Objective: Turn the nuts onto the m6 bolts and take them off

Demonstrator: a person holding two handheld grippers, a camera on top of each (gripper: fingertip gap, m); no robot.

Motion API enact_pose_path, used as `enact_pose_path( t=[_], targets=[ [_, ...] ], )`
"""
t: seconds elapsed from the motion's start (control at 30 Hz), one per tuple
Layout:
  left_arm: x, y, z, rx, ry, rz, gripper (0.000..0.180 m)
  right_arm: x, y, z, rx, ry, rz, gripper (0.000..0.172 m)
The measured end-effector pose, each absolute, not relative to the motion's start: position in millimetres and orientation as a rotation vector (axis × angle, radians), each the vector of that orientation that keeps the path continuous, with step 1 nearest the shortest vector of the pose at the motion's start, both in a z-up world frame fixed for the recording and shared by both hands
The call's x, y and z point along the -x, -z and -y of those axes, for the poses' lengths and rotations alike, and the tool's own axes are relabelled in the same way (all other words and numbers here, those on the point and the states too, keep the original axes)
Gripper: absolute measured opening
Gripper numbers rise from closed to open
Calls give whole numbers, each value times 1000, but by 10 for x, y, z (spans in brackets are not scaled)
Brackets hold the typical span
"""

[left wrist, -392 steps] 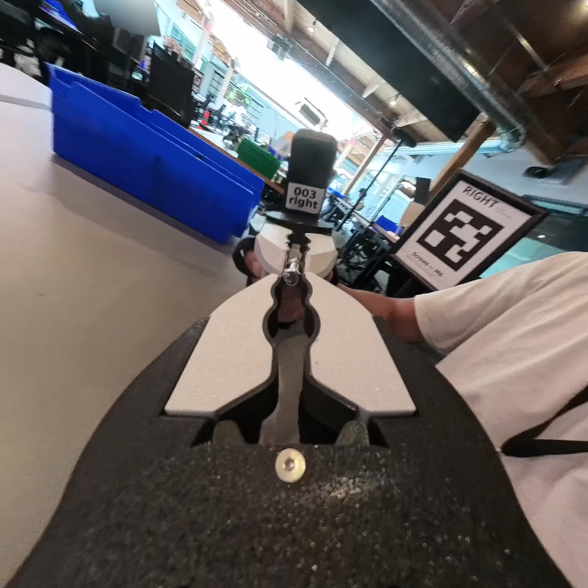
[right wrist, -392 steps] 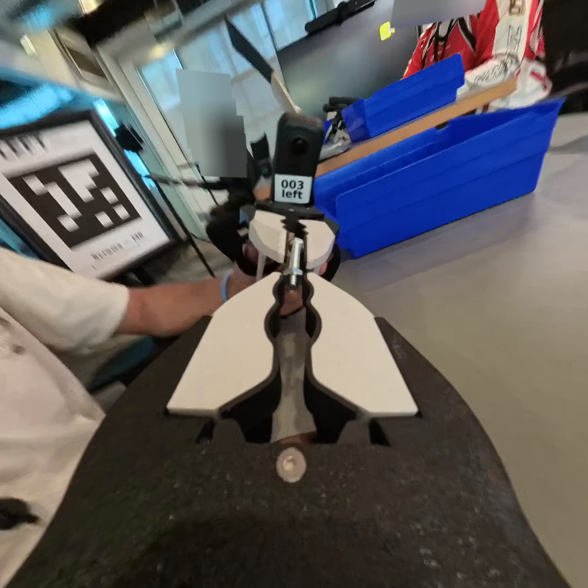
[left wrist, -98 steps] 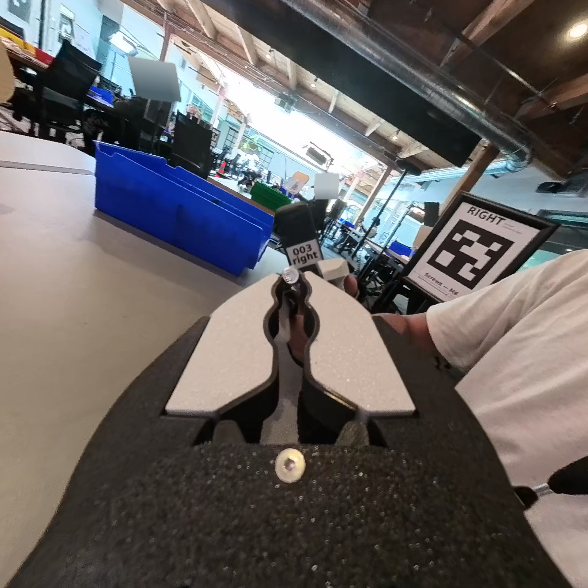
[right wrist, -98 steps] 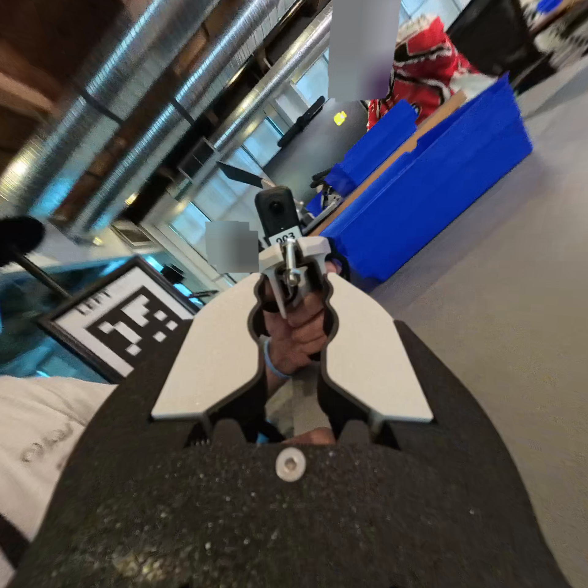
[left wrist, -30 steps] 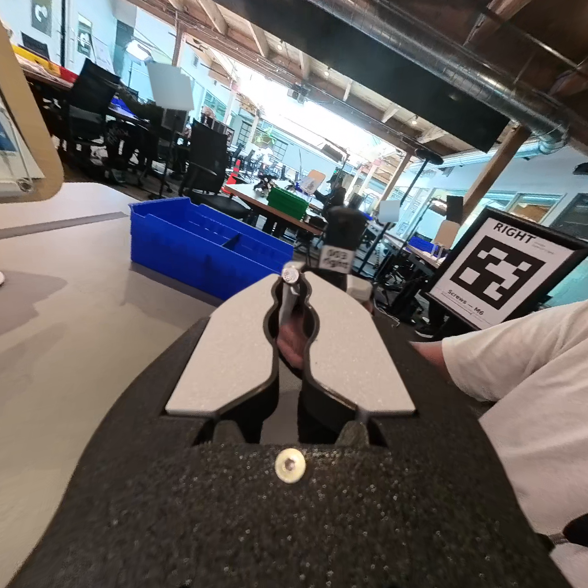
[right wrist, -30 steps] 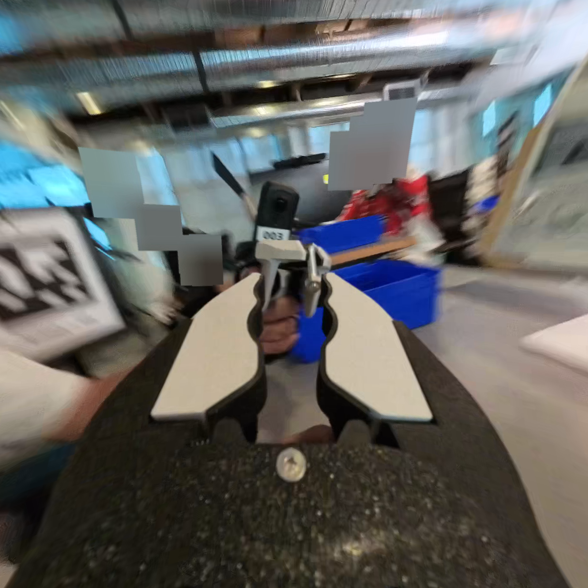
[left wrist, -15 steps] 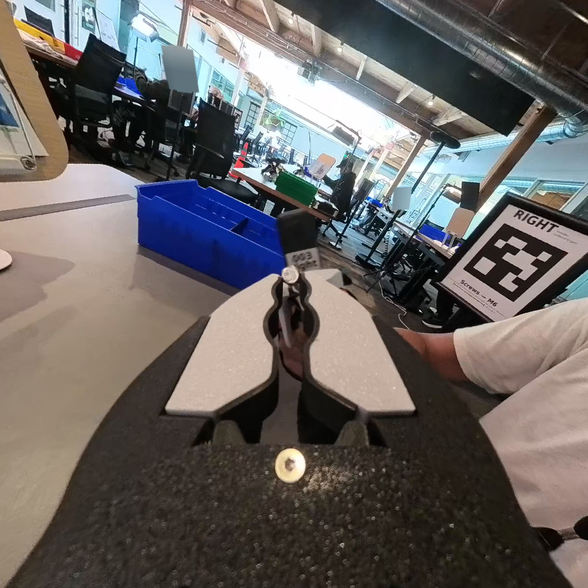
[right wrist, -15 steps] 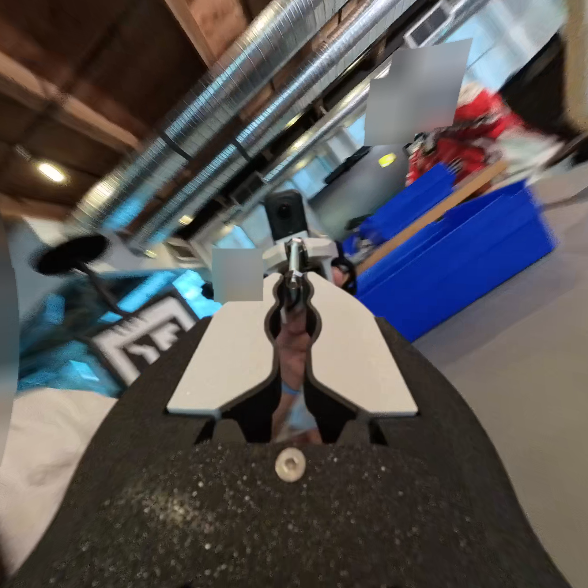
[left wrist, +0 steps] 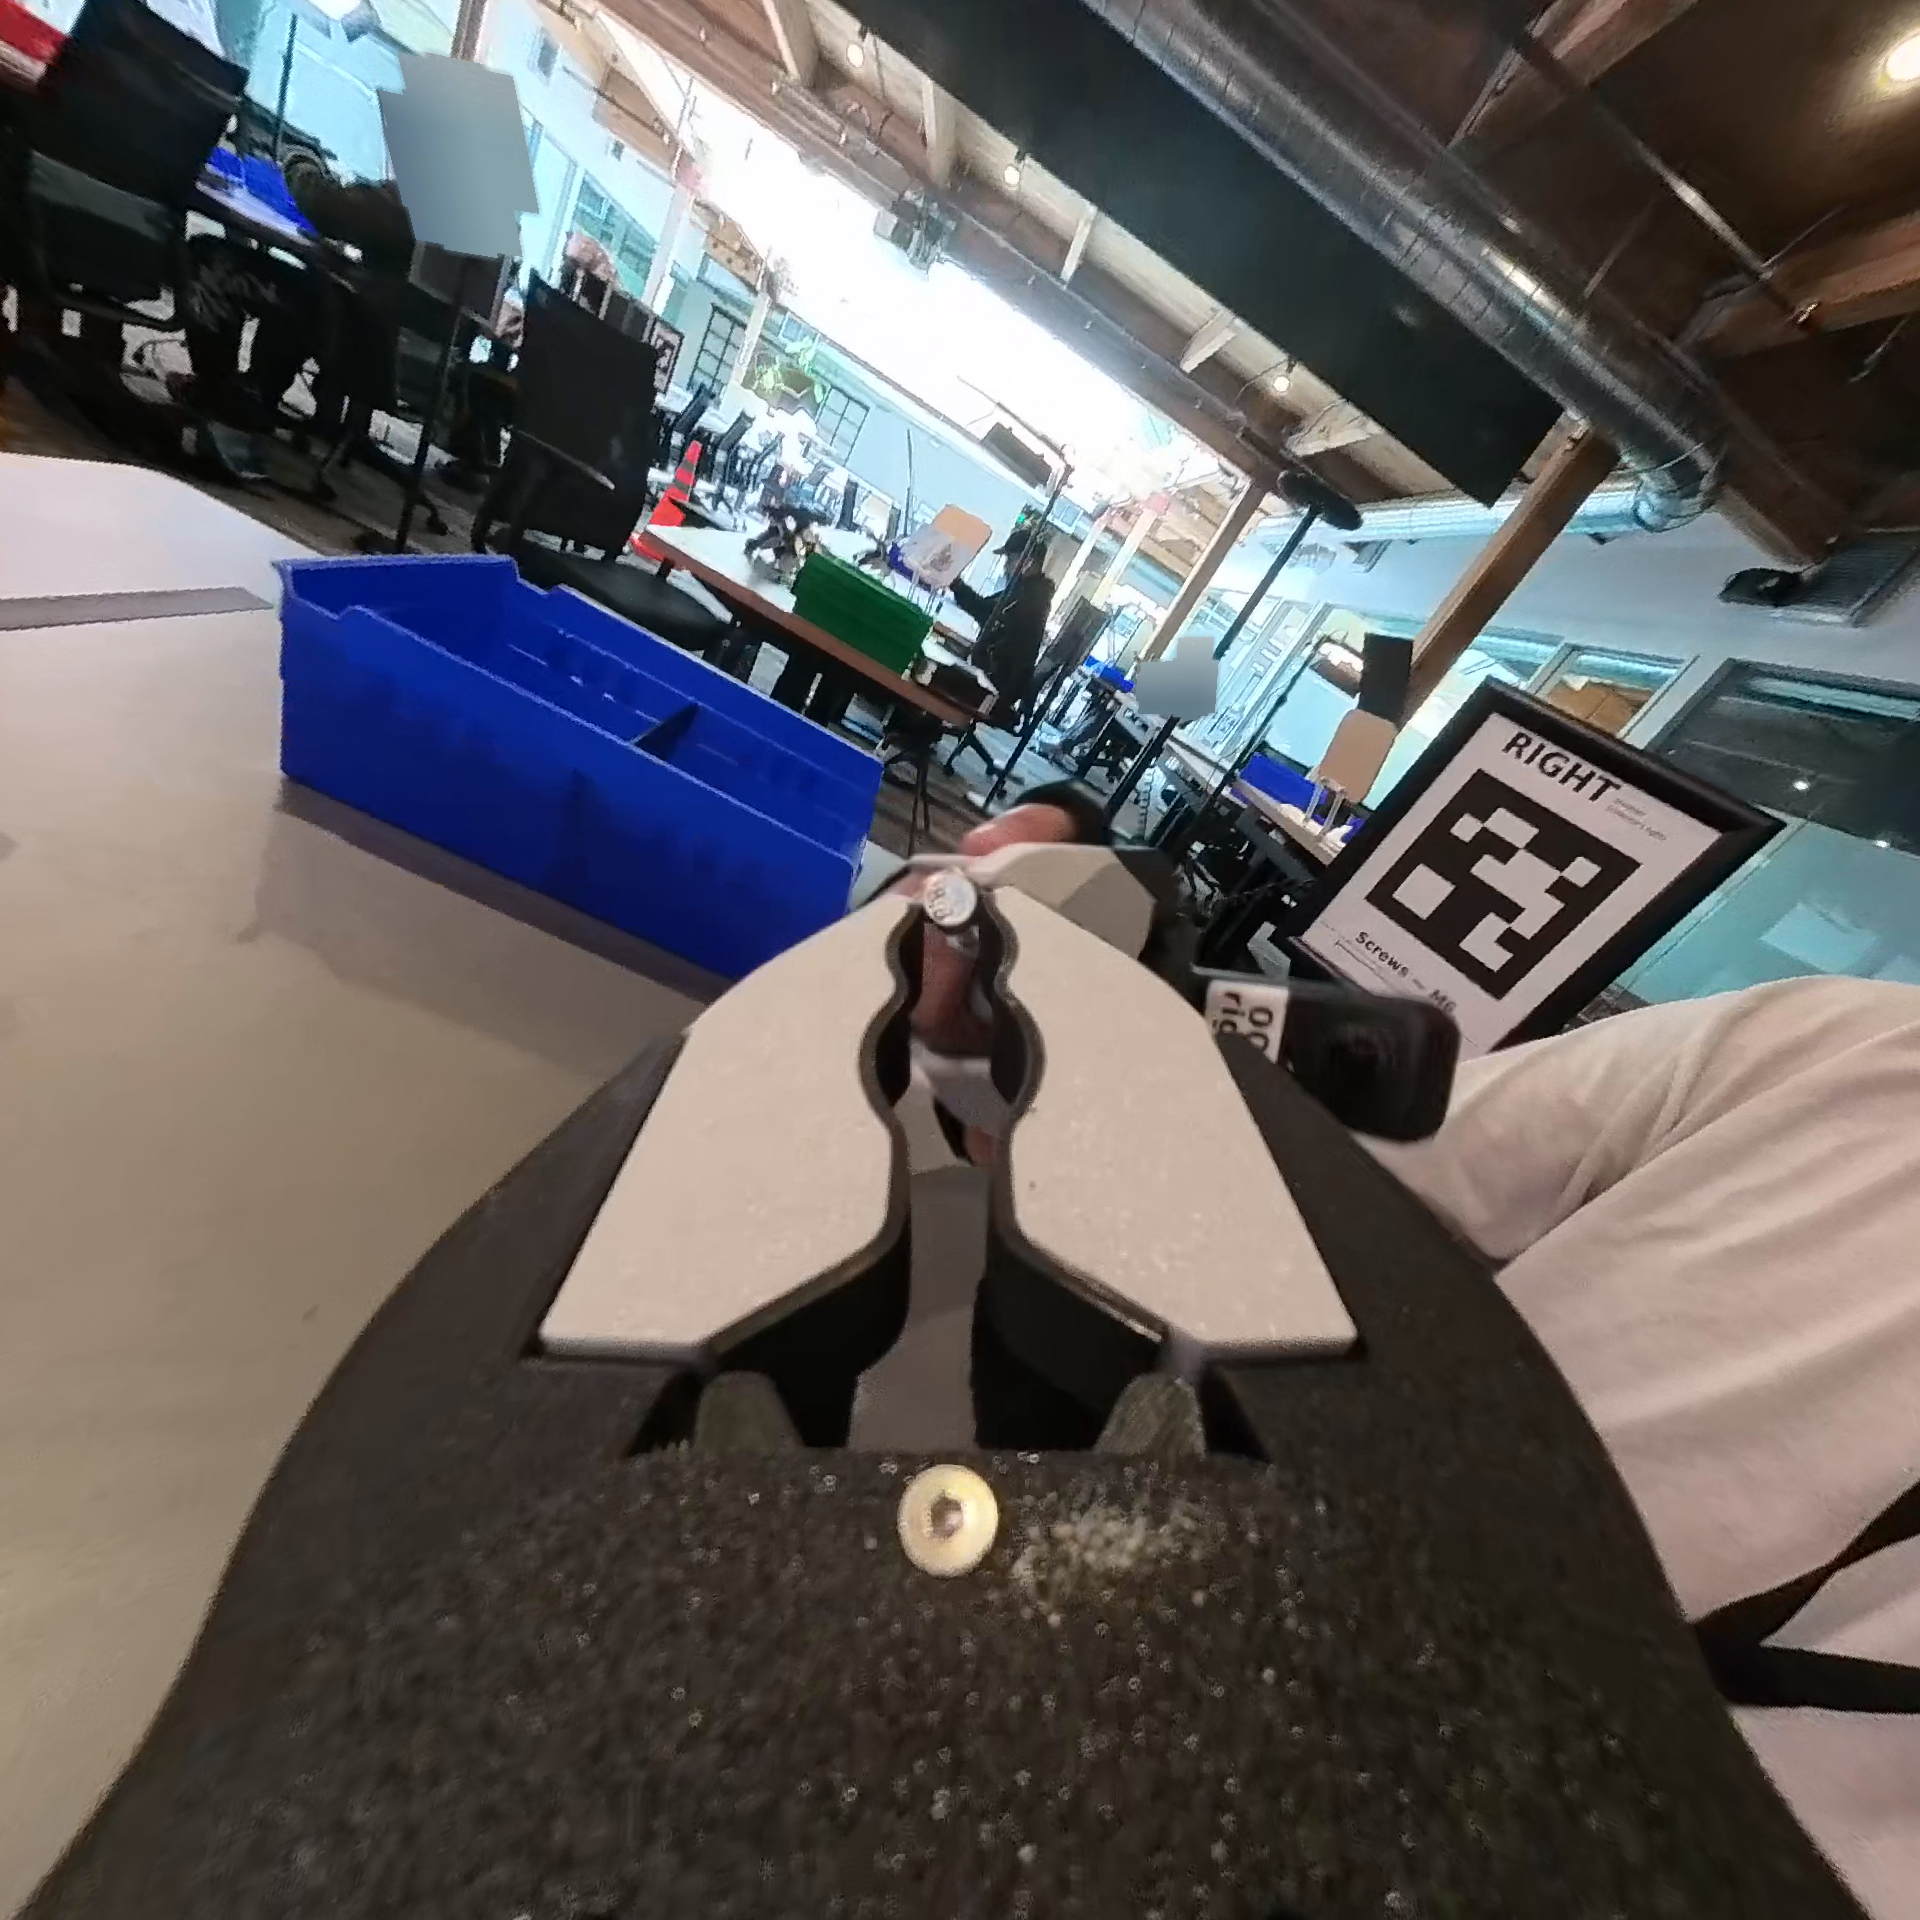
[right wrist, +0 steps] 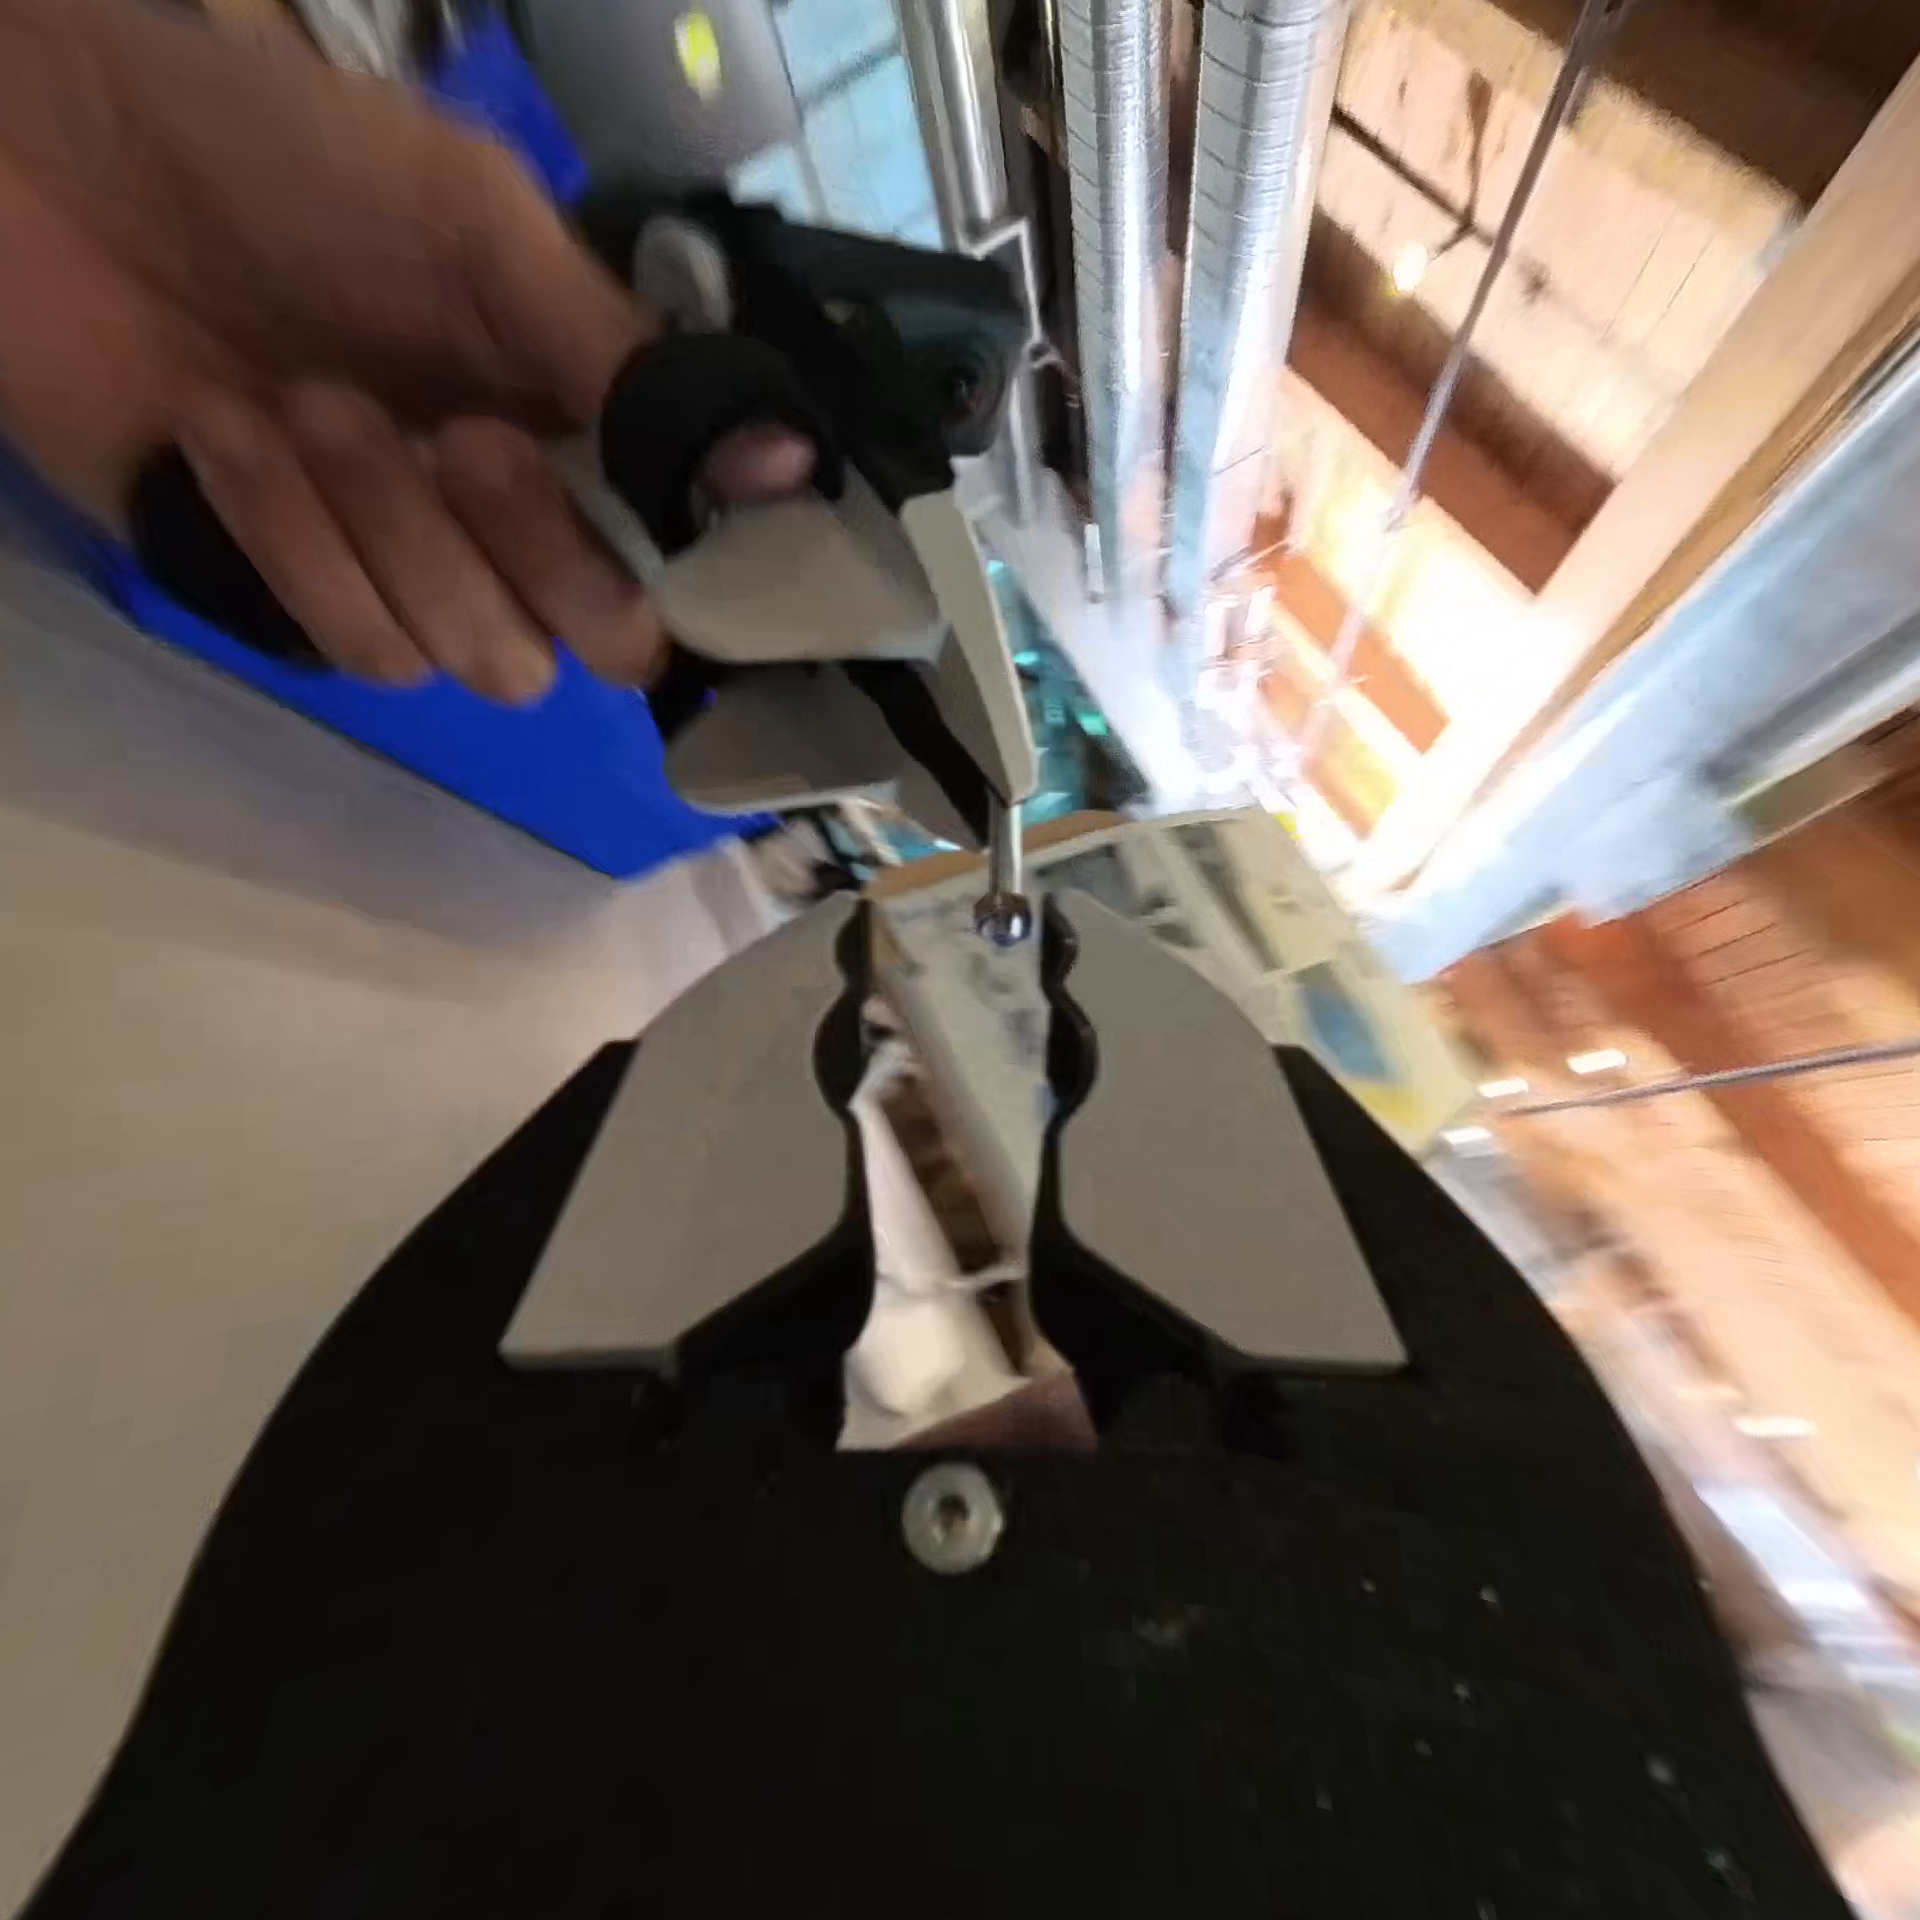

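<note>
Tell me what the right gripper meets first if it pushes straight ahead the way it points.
Probably the nut on the bolt held by the left gripper, sitting at the open right gripper tips; blur leaves depth uncertain.

silver bolt [left wrist: 952, 900] in the left tool, nut [right wrist: 1002, 921] at its tip

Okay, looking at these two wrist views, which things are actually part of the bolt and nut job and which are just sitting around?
Part of the job:
- bolt, clamped at the tip of the left tongs
- nut on the bolt's end
- right tongs, open around the nut

Just lying about:
- blue bin
- framed marker sign
- grey table
</note>
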State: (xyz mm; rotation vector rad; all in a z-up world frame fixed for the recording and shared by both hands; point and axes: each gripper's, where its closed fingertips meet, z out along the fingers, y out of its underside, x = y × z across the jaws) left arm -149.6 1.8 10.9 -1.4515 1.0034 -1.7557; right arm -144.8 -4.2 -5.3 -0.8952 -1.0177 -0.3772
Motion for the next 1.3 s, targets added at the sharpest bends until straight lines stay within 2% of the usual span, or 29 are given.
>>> enact_pose_path(
  t=[0.03,0.07,0.33,0.43,0.47,0.5,0.53,0.67,0.83,1.07,1.13,1.17,1.27,1.3],
  targets=[
    [1513,-134,-25,1434,1763,-993,9,1469,51,57,951,226,983,40],
    [1531,-161,-23,1413,1770,-989,9,1484,42,72,1001,65,948,43],
    [1581,-191,-60,1374,1603,-1017,9,1512,-92,33,1292,-1594,346,44],
    [1568,-153,-74,1386,1572,-1025,10,1487,-90,-13,1242,-1946,165,45],
    [1560,-129,-83,1398,1560,-1029,10,1480,-83,-17,1226,-1997,142,41],
    [1555,-112,-96,1404,1543,-1029,9,1507,-50,-9,1242,-2020,154,29],
    [1549,-97,-95,1406,1537,-1035,9,1533,-20,2,1258,-2012,180,13],
    [1536,-71,-96,1427,1550,-1041,9,1514,7,-23,1278,-1762,274,11],
    [1526,-70,-50,1438,1641,-1043,9,1518,76,9,1233,-699,735,10],
    [1485,-74,20,1461,1717,-1048,9,1388,0,26,771,695,1071,11],
    [1499,-92,26,1447,1738,-1045,9,1442,14,72,728,715,1089,11],
    [1509,-107,21,1437,1738,-1039,9,1484,38,106,758,618,1090,17],
    [1564,-194,24,1384,1737,-1026,9,1515,1,136,962,134,951,36],
    [1580,-210,11,1378,1716,-1021,9,1500,-36,125,1040,-83,859,36]
  ],
)
